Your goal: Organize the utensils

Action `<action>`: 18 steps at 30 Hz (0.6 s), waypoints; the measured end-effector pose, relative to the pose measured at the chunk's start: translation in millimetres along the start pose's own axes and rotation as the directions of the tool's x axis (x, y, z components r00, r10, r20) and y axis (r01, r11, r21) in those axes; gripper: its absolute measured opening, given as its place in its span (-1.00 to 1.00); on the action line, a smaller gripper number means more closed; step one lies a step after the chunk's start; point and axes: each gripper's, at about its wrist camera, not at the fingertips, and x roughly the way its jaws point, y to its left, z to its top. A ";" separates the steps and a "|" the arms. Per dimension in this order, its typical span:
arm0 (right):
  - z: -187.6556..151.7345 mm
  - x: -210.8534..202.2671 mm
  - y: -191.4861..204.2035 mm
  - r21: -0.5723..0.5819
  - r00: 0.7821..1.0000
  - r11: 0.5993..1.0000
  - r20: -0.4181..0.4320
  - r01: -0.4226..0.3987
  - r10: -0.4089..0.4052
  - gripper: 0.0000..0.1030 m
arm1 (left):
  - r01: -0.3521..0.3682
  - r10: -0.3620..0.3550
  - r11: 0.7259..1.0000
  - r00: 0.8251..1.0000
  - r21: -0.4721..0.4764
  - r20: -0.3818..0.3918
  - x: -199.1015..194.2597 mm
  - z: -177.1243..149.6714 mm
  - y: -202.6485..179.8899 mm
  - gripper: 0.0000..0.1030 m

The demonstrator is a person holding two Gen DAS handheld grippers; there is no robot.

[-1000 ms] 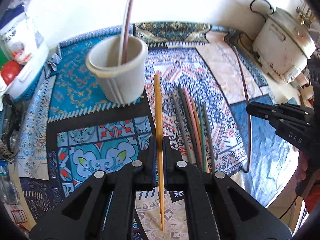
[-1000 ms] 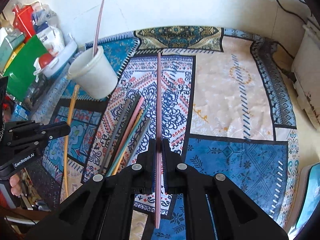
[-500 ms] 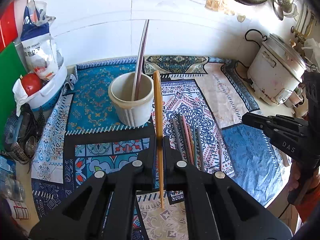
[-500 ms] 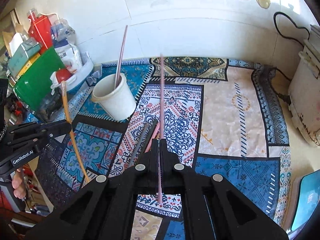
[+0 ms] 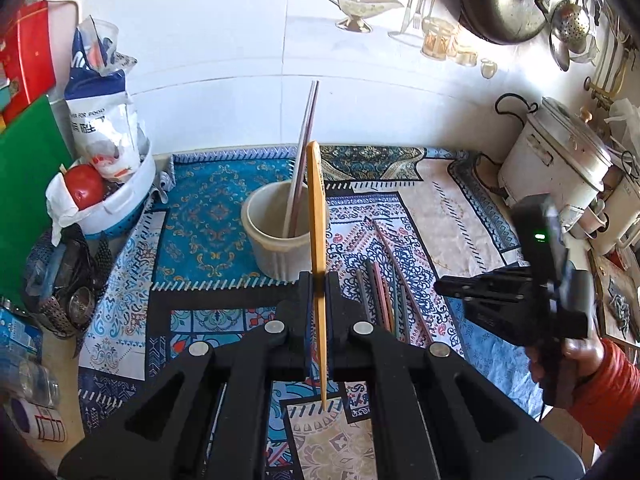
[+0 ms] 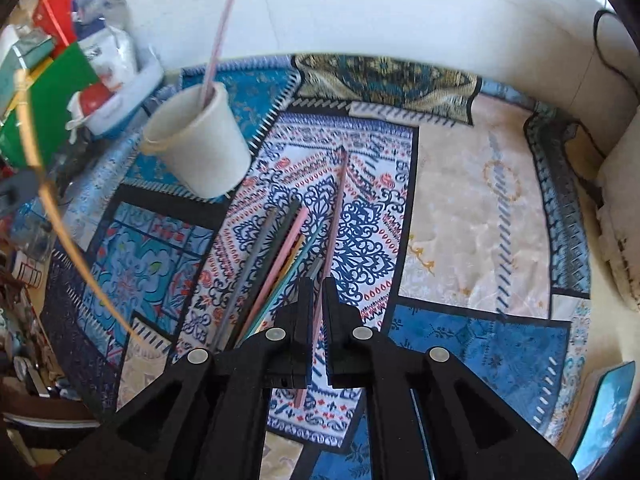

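My left gripper is shut on an orange chopstick, held upright in front of the cream cup. The cup holds pinkish chopsticks leaning on its rim. My right gripper is shut on a pink chopstick that tilts down over the patterned mat. Several loose coloured chopsticks lie on the mat just left of it; they also show in the left wrist view. The cup stands to the upper left in the right wrist view, and the blurred orange chopstick curves along the left edge.
A white basin with a tomato and a bag sits at the back left beside a green board. A rice cooker stands at the right. Metal strainers lie at the left edge. The tiled wall runs behind.
My left gripper has raised the orange chopstick and drawn back from the cup. My right gripper has dropped and tilted so its pink chopstick points down toward the mat.
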 end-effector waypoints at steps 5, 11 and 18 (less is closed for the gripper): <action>17.7 37.4 -10.7 0.051 0.997 0.999 -0.069 -0.019 0.023 -0.92 | -0.016 0.016 1.000 1.000 -0.027 0.010 -2.8 1.4 9.9 -0.93; 30.9 67.1 -11.5 0.034 0.991 0.999 -0.133 -0.003 0.008 -0.91 | -0.031 0.032 0.997 0.999 -0.073 0.011 -2.6 3.3 24.2 -0.93; 35.1 70.0 -7.9 -0.011 0.994 1.000 -0.112 0.001 -0.002 -0.87 | -0.042 0.045 0.995 0.999 -0.093 0.025 -3.8 8.3 30.3 -0.93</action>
